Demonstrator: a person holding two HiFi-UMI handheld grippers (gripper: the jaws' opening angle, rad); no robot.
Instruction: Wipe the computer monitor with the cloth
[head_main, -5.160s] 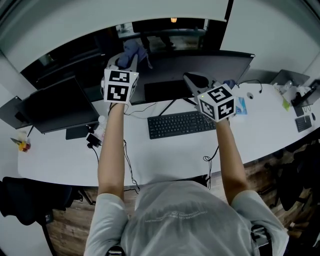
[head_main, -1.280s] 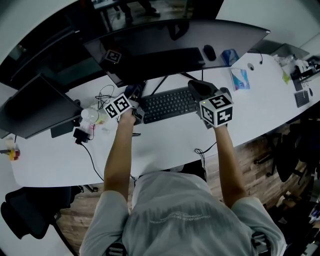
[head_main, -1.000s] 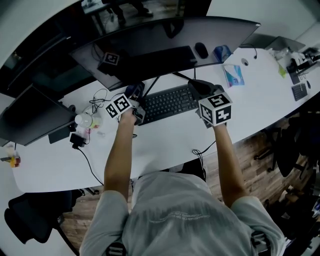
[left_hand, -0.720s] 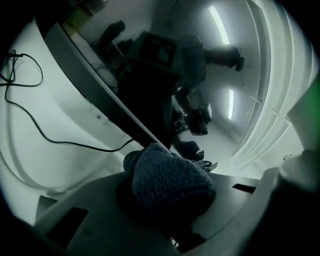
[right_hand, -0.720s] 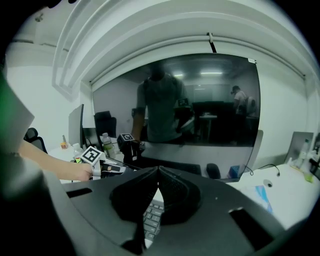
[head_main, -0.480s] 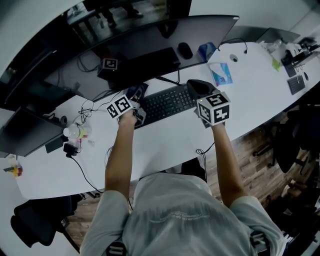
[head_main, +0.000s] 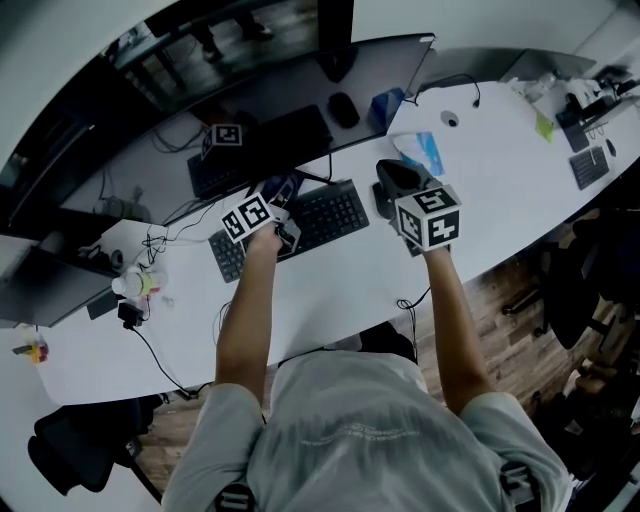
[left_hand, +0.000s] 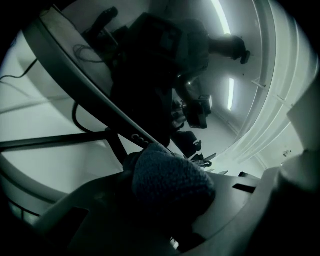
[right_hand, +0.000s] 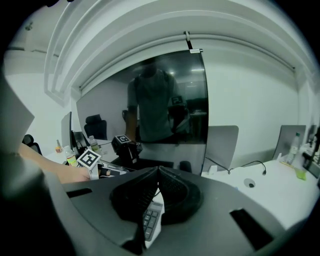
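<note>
Since some five seconds back the left gripper (head_main: 281, 203) has come down from high on the monitor (head_main: 290, 85) to its lower edge, and the view has swung, so the screen now slants from the left edge up to the upper right. The right gripper (head_main: 392, 173) has hardly shifted. The monitor's top is cut off by the frame, and its dim glass shows only reflections. In the head view the cloth (head_main: 280, 186) is a small dark blue scrap just above the left gripper's cube (head_main: 248, 215), and most of it is hidden. In the left gripper view the left gripper (left_hand: 167, 192) is clenched on the cloth (left_hand: 172, 172), which bulges up from between the jaws and covers their tips. The jaws themselves are near black and hard to make out. The wad sits just beside the monitor's (left_hand: 85, 90) lower rim, which slants from upper left to centre; whether it touches cannot be told. The stand's arm (left_hand: 50, 142) crosses the left of that frame. In the right gripper view the right gripper (right_hand: 157, 172) has its pads pressed together with nothing between them, and a slice of keyboard (right_hand: 149, 222) shows below. The keyboard (head_main: 320, 213) lies on the white desk (head_main: 500, 180) below the left gripper, its right end beside the right gripper. A bottle (head_main: 135, 285) is at the left of the desk; its contents cannot be made out.
</note>
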